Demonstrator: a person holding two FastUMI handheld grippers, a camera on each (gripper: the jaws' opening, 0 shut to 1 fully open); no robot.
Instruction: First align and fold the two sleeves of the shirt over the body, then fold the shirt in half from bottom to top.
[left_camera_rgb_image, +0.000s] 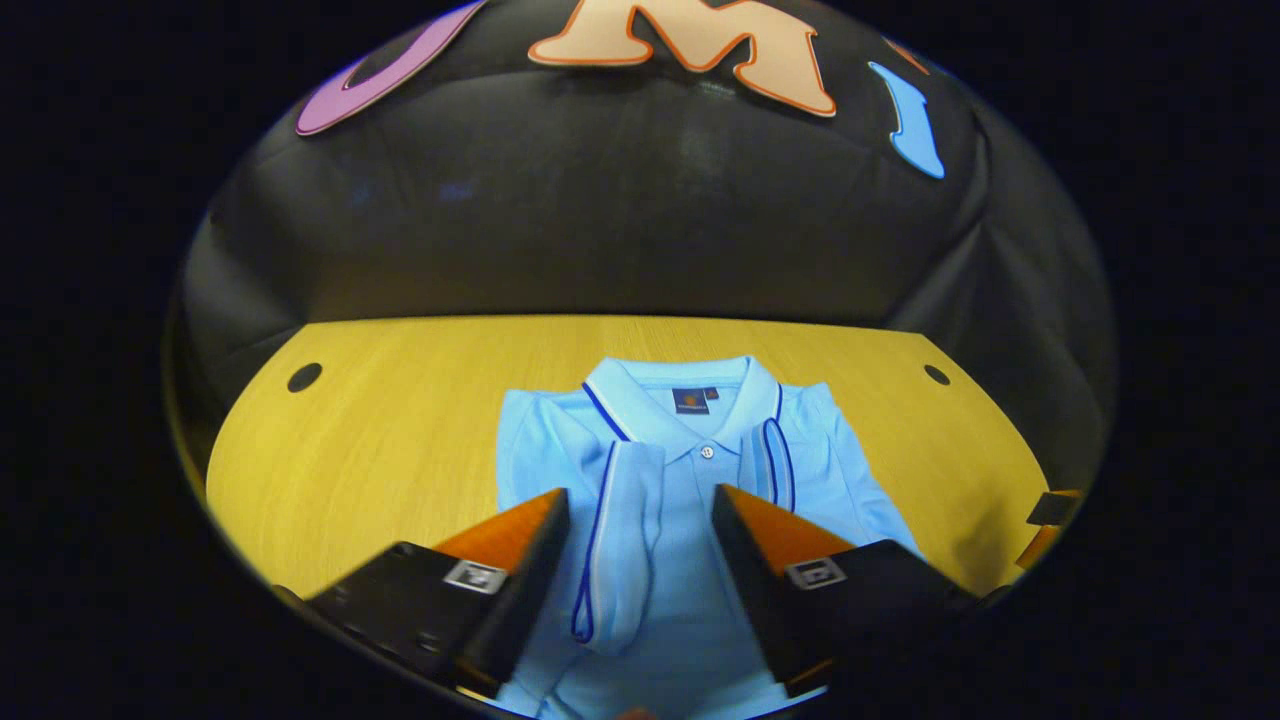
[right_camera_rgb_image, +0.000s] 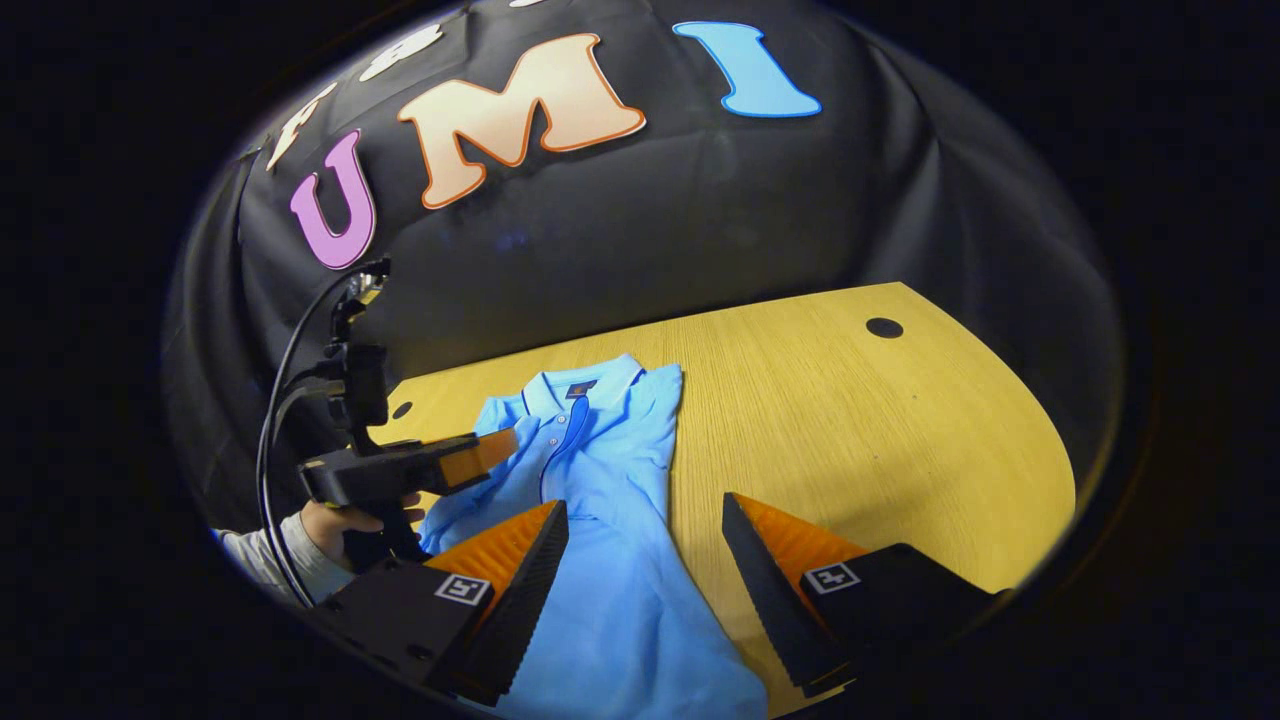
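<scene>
Spread wide and gripping nothing, the left gripper (left_camera_rgb_image: 640, 560) is being held above the lower body of the light blue polo shirt (left_camera_rgb_image: 680, 520), its fingers straddling the folded sleeve; the gap between them is left open, apparently so that the cloth can be approached afresh. The wooden table (left_camera_rgb_image: 380, 420) is carrying the shirt, which is lying flat, collar (left_camera_rgb_image: 680, 385) pointing toward the far edge and hem running off toward the near edge, nearer the left side as the right gripper view shows it. That placement seems meant to leave bare wood beside the garment for folding.

The right gripper (right_camera_rgb_image: 645, 580) is likewise being held open and empty, hovering over the shirt's right edge, one finger above the cloth and the other above bare wood.

Both sleeves are being shown laid over the chest: the left sleeve (left_camera_rgb_image: 625, 530) as a long band with dark piping, the right sleeve (left_camera_rgb_image: 765, 465) shorter, near the collar. The sleeve step is judged done; the bottom-to-top fold is not yet made.

A hand (right_camera_rgb_image: 340, 525) is gripping the left tool's handle.
</scene>
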